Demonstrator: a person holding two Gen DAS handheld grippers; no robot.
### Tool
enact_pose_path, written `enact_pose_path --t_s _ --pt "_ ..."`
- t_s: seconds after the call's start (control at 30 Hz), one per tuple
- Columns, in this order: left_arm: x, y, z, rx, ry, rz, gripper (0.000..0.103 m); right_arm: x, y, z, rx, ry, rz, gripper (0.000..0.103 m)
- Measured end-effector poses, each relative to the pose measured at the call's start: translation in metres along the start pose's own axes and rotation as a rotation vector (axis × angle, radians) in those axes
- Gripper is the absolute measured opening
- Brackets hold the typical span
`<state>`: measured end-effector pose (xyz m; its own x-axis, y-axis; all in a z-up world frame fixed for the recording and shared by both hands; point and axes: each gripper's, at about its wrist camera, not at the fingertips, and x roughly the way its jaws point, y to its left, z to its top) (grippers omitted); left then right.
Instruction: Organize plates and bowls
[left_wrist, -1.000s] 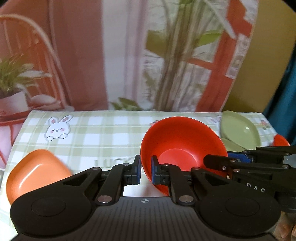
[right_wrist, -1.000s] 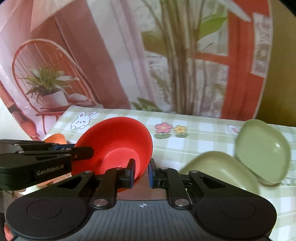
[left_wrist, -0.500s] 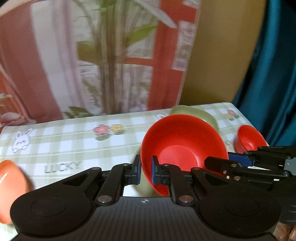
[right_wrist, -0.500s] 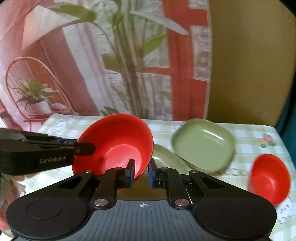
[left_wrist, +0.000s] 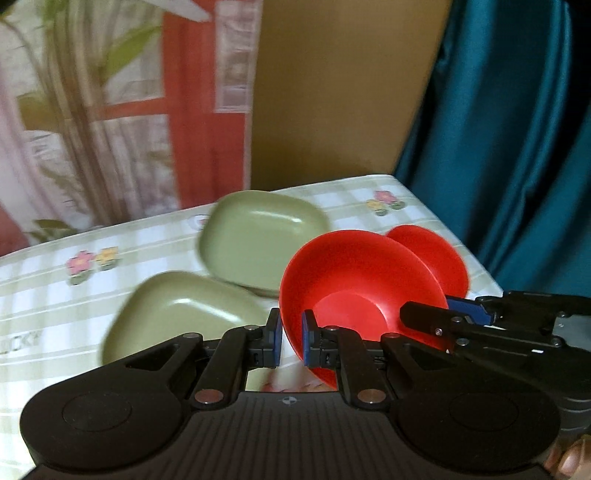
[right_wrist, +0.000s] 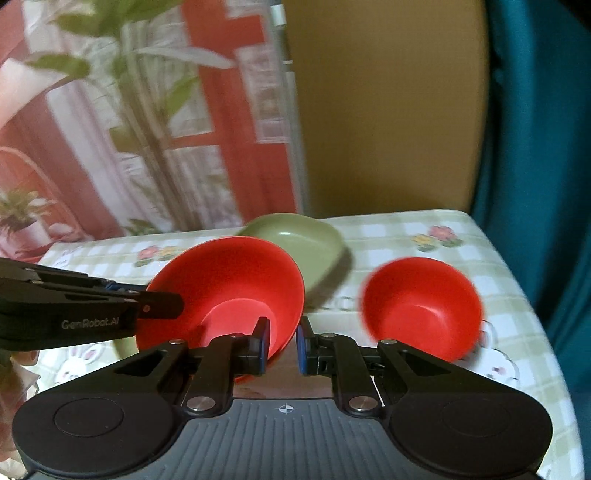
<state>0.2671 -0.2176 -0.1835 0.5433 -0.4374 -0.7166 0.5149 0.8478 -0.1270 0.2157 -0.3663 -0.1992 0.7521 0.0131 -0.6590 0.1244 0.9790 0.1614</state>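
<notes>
Both grippers are clamped on the same red bowl (left_wrist: 354, 280), which is held above the table and tilted with its opening toward the cameras. The left gripper (left_wrist: 291, 341) pinches the bowl's left rim between its blue-padded fingers, the rim passing through the narrow gap. The right gripper (right_wrist: 282, 345) pinches the opposite rim in the same manner, one pad inside the bowl and one outside. In the left wrist view the right gripper enters from the right edge and its tip meets the bowl's far rim; in the right wrist view the left gripper enters from the left edge likewise. A second red bowl (right_wrist: 423, 306) sits upright on the green-checked tablecloth (right_wrist: 391, 236), near the table's right end; in the left wrist view it lies directly behind the held bowl, partly hidden. Two green squarish plates (left_wrist: 184, 314) lie to the left, the farther one (left_wrist: 260, 236) resting with its edge overlapping the nearer. A teal curtain (left_wrist: 517, 147) hangs beyond the table's right end.
</notes>
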Motion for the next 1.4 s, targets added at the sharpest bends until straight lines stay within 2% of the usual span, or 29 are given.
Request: enact_pose_path --t_s 0.37,0.63,1.13,1.33,1.4 --pt "0.037 -0.065 0.025 0.069 -0.005 -0.047 0.012 0.000 -0.084 0.002 0.114 -0.042 -0.073 0.014" --pt "0.058 -0.098 0.038 0.110 -0.008 -0.045 0.012 0.005 -0.124 0.007 0.193 -0.069 -0.099 0.014" --pt "0.091 -0.117 0.036 0.201 0.008 0.023 0.013 0.028 -0.143 0.000 0.238 -0.049 -0.126 0.014" --pt "0.098 -0.113 0.034 0.201 0.024 0.029 0.013 0.035 -0.143 -0.001 0.231 -0.049 -0.131 0.014" --pt "0.101 -0.112 0.033 0.200 0.032 0.029 0.017 0.035 -0.144 -0.002 0.231 -0.050 -0.135 0.014"
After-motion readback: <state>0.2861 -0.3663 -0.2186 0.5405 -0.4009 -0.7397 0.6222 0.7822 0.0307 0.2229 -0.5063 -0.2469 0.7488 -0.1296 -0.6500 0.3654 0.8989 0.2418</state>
